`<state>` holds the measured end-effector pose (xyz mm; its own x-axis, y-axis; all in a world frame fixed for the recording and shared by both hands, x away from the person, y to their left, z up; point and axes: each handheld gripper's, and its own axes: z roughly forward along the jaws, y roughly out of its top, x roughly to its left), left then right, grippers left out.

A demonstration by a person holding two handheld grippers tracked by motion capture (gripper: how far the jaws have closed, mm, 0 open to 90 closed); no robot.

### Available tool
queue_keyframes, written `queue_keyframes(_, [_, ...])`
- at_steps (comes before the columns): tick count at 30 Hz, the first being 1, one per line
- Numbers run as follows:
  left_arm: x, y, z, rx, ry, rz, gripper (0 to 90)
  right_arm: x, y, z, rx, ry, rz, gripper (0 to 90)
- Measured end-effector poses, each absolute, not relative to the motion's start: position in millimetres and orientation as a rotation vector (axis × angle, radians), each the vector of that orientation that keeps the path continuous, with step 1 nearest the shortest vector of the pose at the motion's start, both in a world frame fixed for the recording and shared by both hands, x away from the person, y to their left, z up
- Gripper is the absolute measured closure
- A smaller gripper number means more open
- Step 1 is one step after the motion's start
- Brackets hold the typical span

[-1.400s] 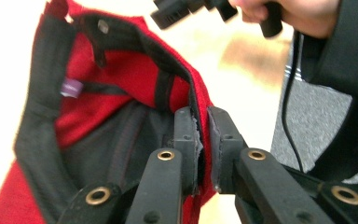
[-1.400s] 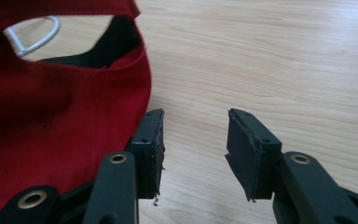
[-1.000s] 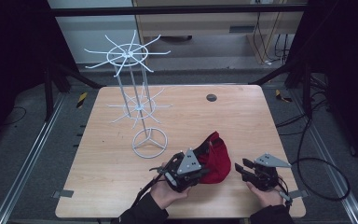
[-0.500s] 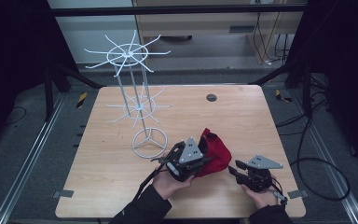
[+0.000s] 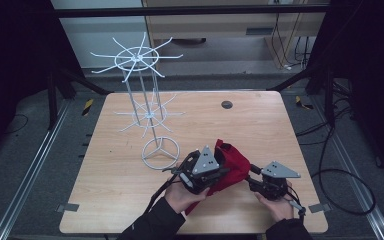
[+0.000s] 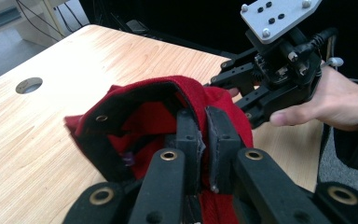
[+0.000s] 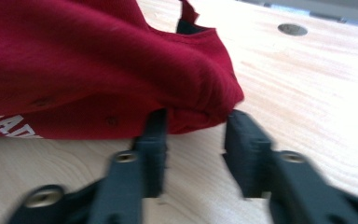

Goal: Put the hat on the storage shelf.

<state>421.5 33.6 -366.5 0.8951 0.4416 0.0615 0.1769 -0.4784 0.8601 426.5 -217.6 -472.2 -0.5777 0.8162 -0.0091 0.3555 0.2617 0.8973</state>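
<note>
Wooden and pale, the table (image 5: pixel 130 200) sits in a dim room with dark framing and cables on the floor around it. Near its front edge, right of centre, lies a red cap (image 5: pixel 232 167), its black-lined opening turned toward the left gripper (image 5: pixel 219 172). In the left gripper view the two jaws are pinched together on the cap's rim (image 6: pixel 186 100), fabric caught between the pads, so this gripper grasps the cap. The right gripper (image 5: pixel 254 175) comes in low from the cap's other side; in the right gripper view its jaws stand apart, released, with the bulging red cloth (image 7: pixel 121 70) sitting between and just above their tips, one tip tucked against the cloth, though a clear grip is not visible. White lettering (image 7: pixel 9 128) shows along the cap's lower edge there. Behind and to the left of the cap stands a white wire rack (image 5: pixel 147 110) with a ring base and two tiers of radiating arms, its base near the left gripper. A round cable hole (image 5: pixel 226 104) lies toward the far edge, well apart. Bare tabletop stretches left of the rack and across the far right side.
</note>
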Motion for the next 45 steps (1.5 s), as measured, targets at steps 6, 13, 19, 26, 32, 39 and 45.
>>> queue_keyframes(6, [424.3, 39.6, -361.3, 2.027, 0.466, 0.324, 84.6, 420.3, -222.3, -460.7, 1.071, 2.044, 1.299, 88.5])
queue_keyframes(13, [429.3, 48.7, -357.7, 1.990, 0.510, 0.324, 84.2, 414.1, -233.6, -451.0, 1.063, 2.007, 1.336, 89.1])
queue_keyframes(19, [436.5, 54.8, -359.3, 1.944, 0.571, 0.330, 83.4, 408.1, -237.7, -441.2, 1.051, 2.006, 1.329, 89.3])
queue_keyframes(26, [444.1, 67.6, -364.6, 1.883, 0.660, 0.367, 82.0, 402.1, -237.3, -431.6, 1.015, 1.999, 1.326, 89.4])
queue_keyframes(32, [445.8, 69.8, -365.6, 1.882, 0.680, 0.417, 82.1, 397.9, -234.7, -421.5, 0.977, 2.004, 1.322, 89.6])
queue_keyframes(39, [451.0, 65.4, -368.9, 1.894, 0.705, 0.451, 82.2, 394.6, -236.2, -411.7, 0.965, 1.988, 1.317, 89.6])
queue_keyframes(45, [458.2, 60.2, -381.6, 1.961, 0.737, 0.453, 82.4, 395.8, -238.5, -402.1, 0.969, 1.959, 1.335, 89.6])
